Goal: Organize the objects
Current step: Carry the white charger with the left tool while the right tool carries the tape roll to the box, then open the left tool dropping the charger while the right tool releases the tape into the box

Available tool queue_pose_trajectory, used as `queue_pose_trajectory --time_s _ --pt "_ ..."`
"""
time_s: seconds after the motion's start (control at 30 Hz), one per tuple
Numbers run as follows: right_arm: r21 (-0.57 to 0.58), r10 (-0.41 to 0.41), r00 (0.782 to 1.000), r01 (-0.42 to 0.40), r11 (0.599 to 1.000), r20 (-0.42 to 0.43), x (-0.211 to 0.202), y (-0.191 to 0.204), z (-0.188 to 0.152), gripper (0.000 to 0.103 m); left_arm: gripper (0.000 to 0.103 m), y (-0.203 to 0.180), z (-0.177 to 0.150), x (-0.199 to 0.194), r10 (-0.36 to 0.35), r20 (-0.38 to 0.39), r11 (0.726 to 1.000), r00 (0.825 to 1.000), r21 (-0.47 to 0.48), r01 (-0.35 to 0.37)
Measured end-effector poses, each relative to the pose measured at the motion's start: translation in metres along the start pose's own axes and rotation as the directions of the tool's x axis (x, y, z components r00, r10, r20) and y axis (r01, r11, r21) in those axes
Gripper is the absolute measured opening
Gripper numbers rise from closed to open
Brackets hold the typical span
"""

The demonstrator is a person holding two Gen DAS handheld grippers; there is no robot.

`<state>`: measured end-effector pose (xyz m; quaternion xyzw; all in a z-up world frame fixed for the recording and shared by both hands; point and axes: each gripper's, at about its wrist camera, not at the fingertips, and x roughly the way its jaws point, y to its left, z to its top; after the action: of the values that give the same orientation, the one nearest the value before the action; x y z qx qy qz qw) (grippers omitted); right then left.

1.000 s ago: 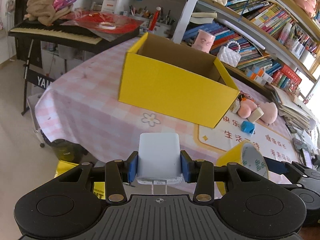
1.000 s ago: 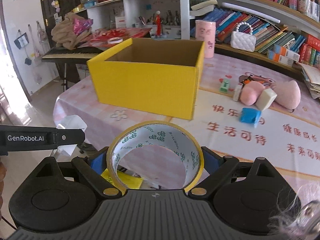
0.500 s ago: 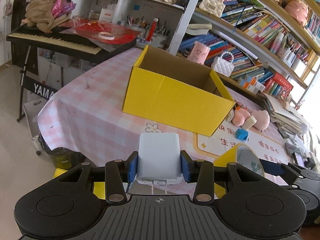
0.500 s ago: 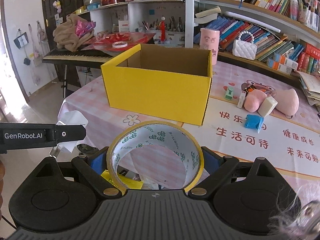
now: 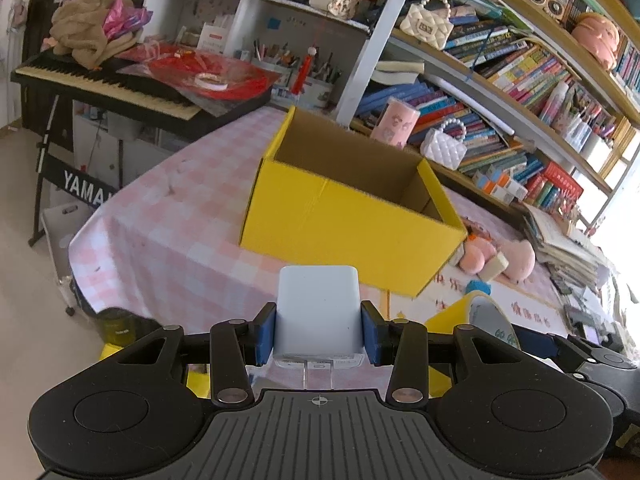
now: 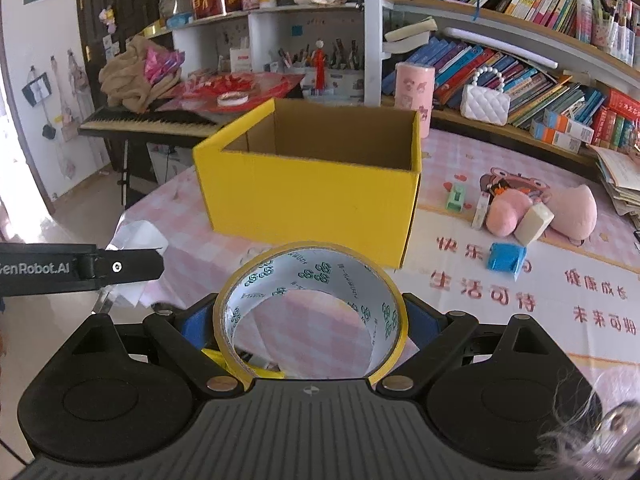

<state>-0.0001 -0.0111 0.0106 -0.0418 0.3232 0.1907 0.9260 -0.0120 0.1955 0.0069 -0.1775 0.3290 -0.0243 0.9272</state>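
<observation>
An open yellow cardboard box (image 5: 348, 204) stands on the pink checked table; it also shows in the right wrist view (image 6: 312, 200), and what I see of its inside is bare. My left gripper (image 5: 319, 332) is shut on a white plug-in charger (image 5: 319, 312), held short of the table's near edge. My right gripper (image 6: 310, 320) is shut on a roll of yellow tape (image 6: 310, 280), also short of the box. The tape roll shows at the right of the left wrist view (image 5: 476, 316). The left gripper's arm shows at the left of the right wrist view (image 6: 80, 268).
Right of the box lie pink plush toys (image 6: 540, 208), a blue toy (image 6: 506, 258), a green item (image 6: 456, 196) and a white block (image 6: 534, 224). A keyboard piano (image 5: 108, 88) stands left of the table. Crowded bookshelves (image 6: 520, 80) run behind.
Both grippers have pulled back and risen, so the box looks smaller and more of its inside shows. Both still hold their objects.
</observation>
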Motion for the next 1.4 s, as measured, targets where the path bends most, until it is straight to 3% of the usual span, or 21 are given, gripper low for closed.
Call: queue_pose_trajectory --time_s 0.3,0.63,0.9,1.17,1.4 --pt "0.004 -0.001 0.994 0.0 1.0 0.114 0.019 -0.016 0.052 0.093 0.041 -0.014 0.055 0.015 0.0 0.102 1.0 0.995 0.009 -0.001" --pt "-0.029 -0.026 0.98 0.032 0.999 0.199 0.081 -0.037 0.113 0.093 0.041 -0.033 0.111 0.073 0.023 0.143 0.999 0.989 0.029 -0.027" --pt "-0.098 0.005 0.992 0.007 0.995 0.123 0.151 -0.053 0.134 0.093 0.041 -0.04 0.125 0.134 0.079 0.073 0.995 0.994 0.056 -0.083" --pt "-0.176 0.066 0.998 -0.068 0.982 -0.018 0.198 -0.066 0.145 0.093 0.041 -0.047 0.127 0.175 0.118 0.009 0.987 0.993 0.111 -0.118" --pt "-0.336 0.052 0.991 -0.092 0.937 -0.127 0.222 -0.071 0.156 0.093 0.041 -0.052 0.13 0.204 0.151 -0.036 0.979 0.988 0.142 -0.145"
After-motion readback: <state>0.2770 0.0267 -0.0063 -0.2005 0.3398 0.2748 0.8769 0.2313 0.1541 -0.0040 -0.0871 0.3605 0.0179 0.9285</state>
